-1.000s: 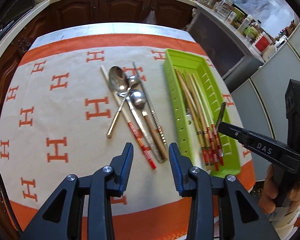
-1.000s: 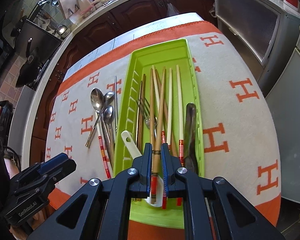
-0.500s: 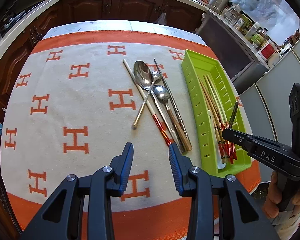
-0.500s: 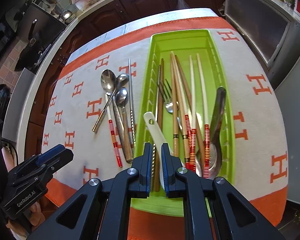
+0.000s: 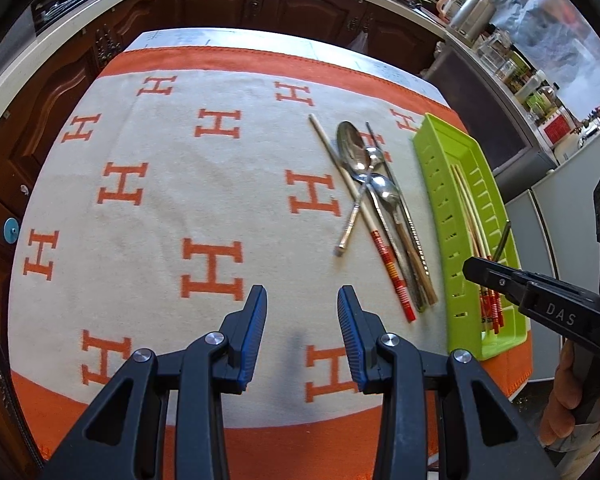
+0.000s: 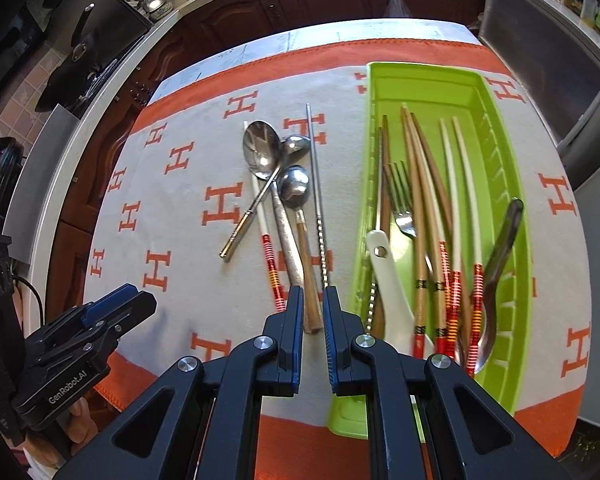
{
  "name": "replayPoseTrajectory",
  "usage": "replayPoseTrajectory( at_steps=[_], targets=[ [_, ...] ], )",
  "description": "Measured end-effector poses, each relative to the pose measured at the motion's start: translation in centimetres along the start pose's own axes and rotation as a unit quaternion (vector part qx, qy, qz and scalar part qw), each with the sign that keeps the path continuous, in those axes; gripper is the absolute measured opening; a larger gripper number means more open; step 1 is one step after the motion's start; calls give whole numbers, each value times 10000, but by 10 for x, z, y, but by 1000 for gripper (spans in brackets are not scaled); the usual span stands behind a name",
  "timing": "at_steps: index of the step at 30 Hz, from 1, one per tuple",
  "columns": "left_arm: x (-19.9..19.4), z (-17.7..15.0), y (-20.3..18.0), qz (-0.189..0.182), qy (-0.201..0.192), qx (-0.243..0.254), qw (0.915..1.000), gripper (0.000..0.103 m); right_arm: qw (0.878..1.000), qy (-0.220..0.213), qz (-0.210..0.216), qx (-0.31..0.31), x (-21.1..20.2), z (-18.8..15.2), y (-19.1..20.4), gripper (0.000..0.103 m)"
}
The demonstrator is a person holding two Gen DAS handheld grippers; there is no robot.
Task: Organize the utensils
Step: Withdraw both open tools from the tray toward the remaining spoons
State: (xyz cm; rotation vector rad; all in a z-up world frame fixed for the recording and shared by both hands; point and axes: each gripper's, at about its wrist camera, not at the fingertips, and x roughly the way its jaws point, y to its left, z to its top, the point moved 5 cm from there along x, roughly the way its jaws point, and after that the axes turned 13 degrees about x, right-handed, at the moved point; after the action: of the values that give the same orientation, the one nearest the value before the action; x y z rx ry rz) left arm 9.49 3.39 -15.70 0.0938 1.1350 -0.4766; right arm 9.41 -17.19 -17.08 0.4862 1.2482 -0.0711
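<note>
**A:** So why was your right gripper hanging over the loose pile and not the green tray? Its fingers were nearly together with nothing between them.

**B:** My guess is you were lining up on the next piece. The tips sat right above the handle ends of the wooden-handled spoon and the metal chopstick, and grabbing by the handle end makes sense with the bowls all tangled up top. The big spoon was crossed by the gold-handled spoon, so that end was a mess.

**A:** And the left gripper?

**B:** You had its fingers apart, empty, over bare cloth, well off to the side of the pile. Looked like you kept it out of the way.

**A:** What was in the tray?

**B:** Chopsticks, a fork, a white spoon, a dark spoon, all lying lengthwise, handles toward you. The red-banded chopstick was on the cloth, so it probably needed to join them.
</note>
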Motion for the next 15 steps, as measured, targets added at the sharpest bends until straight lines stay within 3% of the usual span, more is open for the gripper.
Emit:
replayPoseTrajectory(
  at_steps=[15],
  targets=[
    [11,3,19,-38,32,-167,9998,35,9980,507,338,176,58,52,50,15]
  ],
)
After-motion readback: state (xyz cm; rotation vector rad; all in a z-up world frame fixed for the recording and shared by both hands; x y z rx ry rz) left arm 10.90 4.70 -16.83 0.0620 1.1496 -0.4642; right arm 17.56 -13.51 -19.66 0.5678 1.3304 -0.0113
